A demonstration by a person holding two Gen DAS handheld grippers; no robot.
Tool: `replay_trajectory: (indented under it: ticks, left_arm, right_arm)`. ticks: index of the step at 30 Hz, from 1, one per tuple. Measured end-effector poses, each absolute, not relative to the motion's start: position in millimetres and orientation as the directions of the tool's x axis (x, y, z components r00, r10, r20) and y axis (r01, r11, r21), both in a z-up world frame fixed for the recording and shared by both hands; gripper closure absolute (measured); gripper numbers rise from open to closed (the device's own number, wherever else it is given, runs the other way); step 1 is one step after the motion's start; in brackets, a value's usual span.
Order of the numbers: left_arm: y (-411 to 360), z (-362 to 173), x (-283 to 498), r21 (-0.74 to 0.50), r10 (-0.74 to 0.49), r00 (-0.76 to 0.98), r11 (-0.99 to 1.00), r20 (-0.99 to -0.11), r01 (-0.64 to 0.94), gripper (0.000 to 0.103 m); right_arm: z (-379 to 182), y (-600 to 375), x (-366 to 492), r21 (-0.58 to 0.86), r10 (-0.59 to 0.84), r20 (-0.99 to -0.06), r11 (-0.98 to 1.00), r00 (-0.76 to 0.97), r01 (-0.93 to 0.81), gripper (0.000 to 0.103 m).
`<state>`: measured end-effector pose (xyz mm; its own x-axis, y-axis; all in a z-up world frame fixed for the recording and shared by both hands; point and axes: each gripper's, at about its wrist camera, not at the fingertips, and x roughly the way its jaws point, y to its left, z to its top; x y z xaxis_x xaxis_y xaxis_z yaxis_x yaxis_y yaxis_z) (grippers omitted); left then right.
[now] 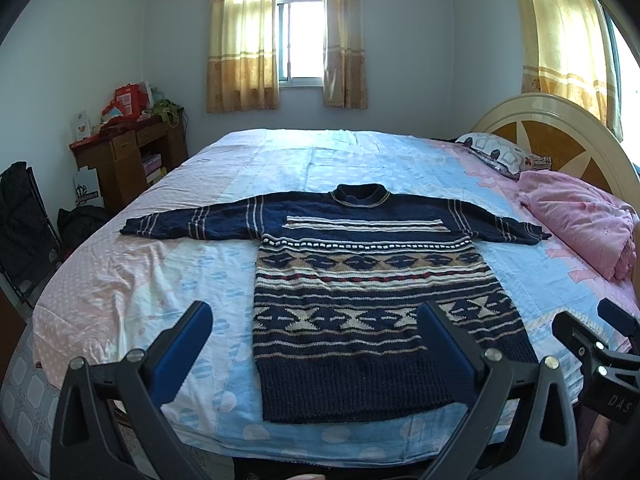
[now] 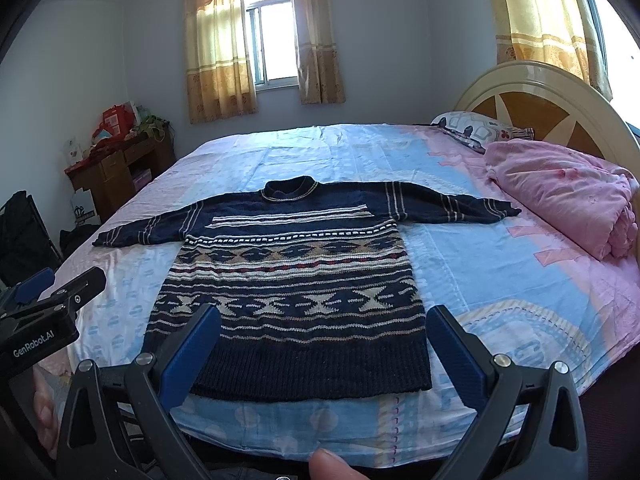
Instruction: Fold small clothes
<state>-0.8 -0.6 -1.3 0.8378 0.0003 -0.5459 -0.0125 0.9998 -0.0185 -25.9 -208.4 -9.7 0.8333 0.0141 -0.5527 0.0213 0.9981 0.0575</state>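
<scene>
A navy knitted sweater (image 1: 360, 280) (image 2: 296, 280) with cream and tan pattern bands lies flat on the bed, face up, both sleeves spread out sideways and the hem toward me. My left gripper (image 1: 316, 312) hovers open above the hem's left part, holding nothing. My right gripper (image 2: 324, 316) is also open, above the hem, with nothing between its blue pads. Each gripper shows at the edge of the other's view: the right gripper (image 1: 608, 344) and the left gripper (image 2: 48, 292).
The bed sheet (image 1: 168, 280) is pink and light blue. A folded pink quilt (image 1: 580, 220) and a pillow (image 1: 500, 152) lie at the right by the headboard (image 1: 560, 128). A wooden desk (image 1: 128, 152) with clutter stands left of the bed. A fingertip (image 2: 332, 464) shows at the bottom.
</scene>
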Motion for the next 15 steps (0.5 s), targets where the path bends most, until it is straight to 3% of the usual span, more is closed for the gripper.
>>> replay_trajectory:
  ticks: [15]
  left_arm:
    - [-0.2,-21.8,-0.8,-0.007,0.007,0.831,1.0,-0.556,-0.012,0.0]
  right_arm:
    - [-12.2,-210.3,-18.8,0.063,0.026,-0.577,0.998,0.816,0.012,0.001]
